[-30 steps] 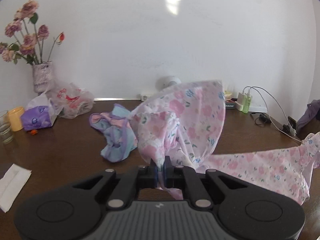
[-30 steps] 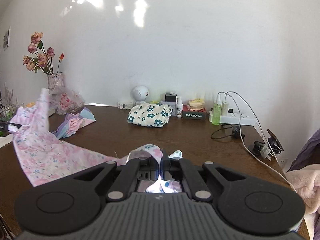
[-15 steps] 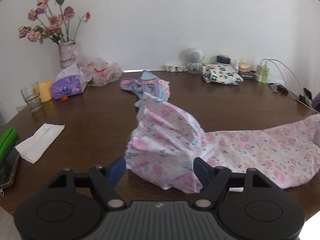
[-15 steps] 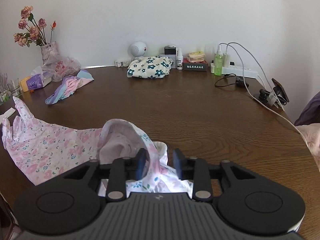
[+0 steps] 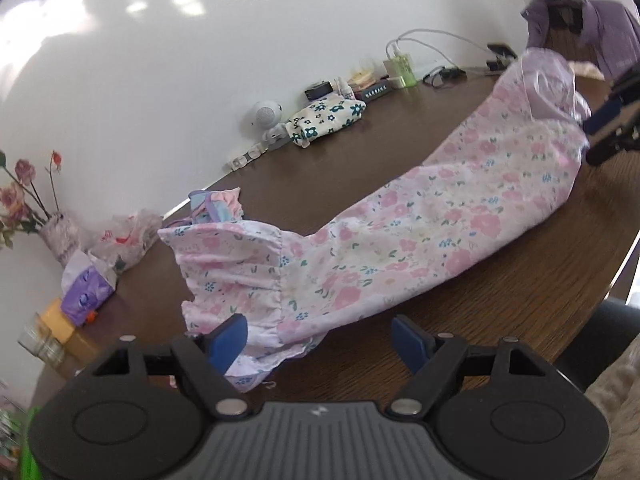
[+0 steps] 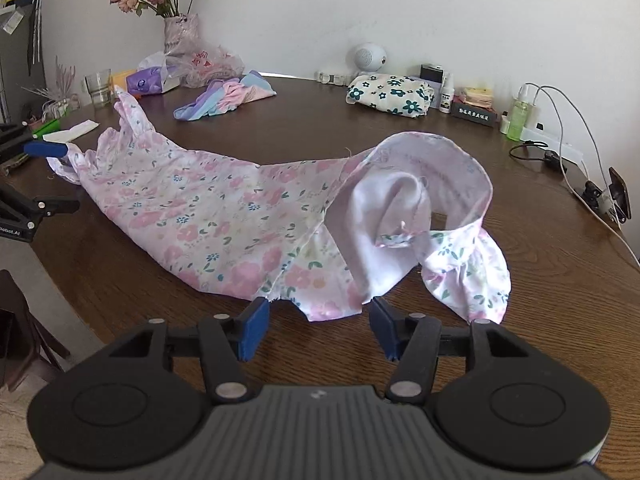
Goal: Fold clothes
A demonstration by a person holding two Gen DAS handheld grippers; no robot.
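Left wrist view, lower edge of the frame: the left claw (image 5: 320, 338) stands spread, its blue pads (image 5: 229, 336) apart, with the ruffled hem of the pink flowered garment (image 5: 400, 240) lying slack between them and gripped by neither. From there the garment runs as one long strip up toward the upper right of the frame, flat on the brown tabletop (image 5: 360, 168); laid out at full length like this, it is probably being prepared for a first fold. At the far right edge, just beside the garment's other end, the right claw (image 5: 608, 128) shows in part.

Right wrist view, lower centre: the right claw (image 6: 318, 326) is likewise spread, and the near edge of the garment (image 6: 224, 208) lies just ahead of its pads (image 6: 252, 326), untouched. The right-hand end of the cloth stands up in an open loop, so it likely needs flattening. Farther off, in the upper half of the frame, lie a lilac bundle of clothes (image 6: 224, 98) and a folded dark-flowered cloth (image 6: 390, 92), well apart from the garment.

Against the earlier frames: both claws were pinching the cloth and holding it up off the tabletop; their jaws have just been opening, and the garment now rests stretched out where it hung bunched.
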